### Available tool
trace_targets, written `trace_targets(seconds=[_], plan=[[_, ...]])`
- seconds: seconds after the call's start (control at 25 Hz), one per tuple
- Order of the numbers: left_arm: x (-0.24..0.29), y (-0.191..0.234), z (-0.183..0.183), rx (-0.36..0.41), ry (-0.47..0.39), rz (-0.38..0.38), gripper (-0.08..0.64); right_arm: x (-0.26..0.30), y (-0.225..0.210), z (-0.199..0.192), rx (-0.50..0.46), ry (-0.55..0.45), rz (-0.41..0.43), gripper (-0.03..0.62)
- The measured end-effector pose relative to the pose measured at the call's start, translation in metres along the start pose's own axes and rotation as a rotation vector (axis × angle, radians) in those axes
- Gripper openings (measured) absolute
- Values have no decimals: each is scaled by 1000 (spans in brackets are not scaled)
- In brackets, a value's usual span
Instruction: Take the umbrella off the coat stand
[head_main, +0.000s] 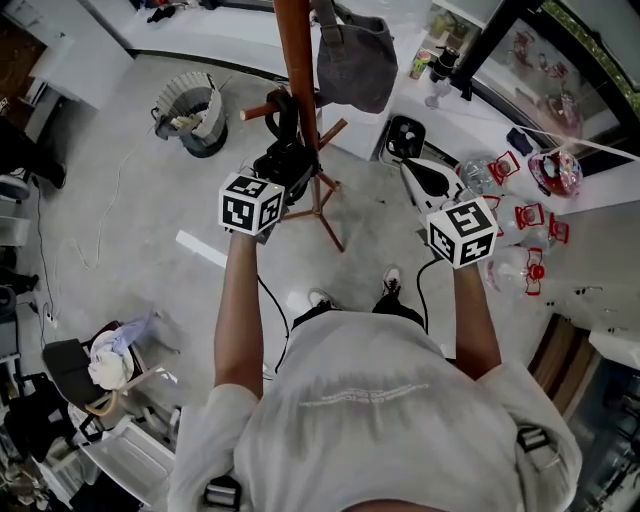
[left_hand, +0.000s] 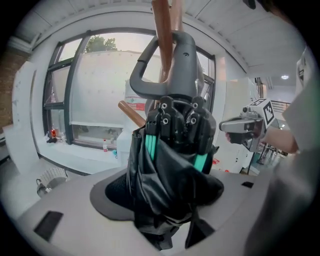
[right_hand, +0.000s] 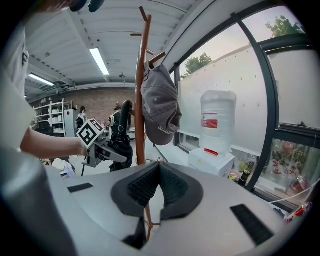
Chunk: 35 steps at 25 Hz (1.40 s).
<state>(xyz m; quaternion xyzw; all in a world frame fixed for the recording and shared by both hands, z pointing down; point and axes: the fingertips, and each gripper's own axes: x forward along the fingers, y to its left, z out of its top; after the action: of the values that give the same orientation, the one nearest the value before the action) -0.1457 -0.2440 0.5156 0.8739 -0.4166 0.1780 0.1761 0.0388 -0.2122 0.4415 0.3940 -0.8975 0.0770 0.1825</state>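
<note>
At the coat stand (head_main: 297, 70), near side: my left gripper (head_main: 278, 178) pinches the black folded umbrella (left_hand: 167, 165), which hangs by its loop handle (left_hand: 172, 65) against the pole, left of centre. Fabric covers both left pads, and the umbrella's lower end is cut off at the frame bottom. I can't tell which peg carries the handle. The stand's top is cropped in head view. My right gripper (right_hand: 159, 175), well apart to the right, has its tongs pressed together w/ nothing in them. Count: 1 umbrella, 1 stand, 1 grey cap (head_main: 355, 55) on a far-side peg, 2 grippers.
</note>
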Motion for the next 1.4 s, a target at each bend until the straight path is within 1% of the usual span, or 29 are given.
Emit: trace_targets(seconds=[0.36, 0.48, 0.76, 0.92, 1.12, 1.28, 1.4], plan=[[-32, -5, 26, -96, -71, 86, 305, -7, -7, 19, -36, -41, 64, 22], [-46, -3, 31, -121, -84, 131, 305, -6, -6, 28, -47, -59, 93, 23], [-76, -8, 38, -99, -100, 243, 305, -3, -3, 46, -78, -104, 158, 23], [-99, -12, 45, -113, -140, 320, 305, 0, -3, 60, -90, -142, 188, 23], [-139, -16, 51, -188, -223, 431, 305, 8, 3, 80, -117, -200, 244, 23], [-176, -22, 49, -225, -298, 544, 305, 15, 15, 93, -139, -235, 301, 23], [-201, -28, 44, -243, -333, 629, 305, 21, 27, 101, -158, -253, 350, 23]])
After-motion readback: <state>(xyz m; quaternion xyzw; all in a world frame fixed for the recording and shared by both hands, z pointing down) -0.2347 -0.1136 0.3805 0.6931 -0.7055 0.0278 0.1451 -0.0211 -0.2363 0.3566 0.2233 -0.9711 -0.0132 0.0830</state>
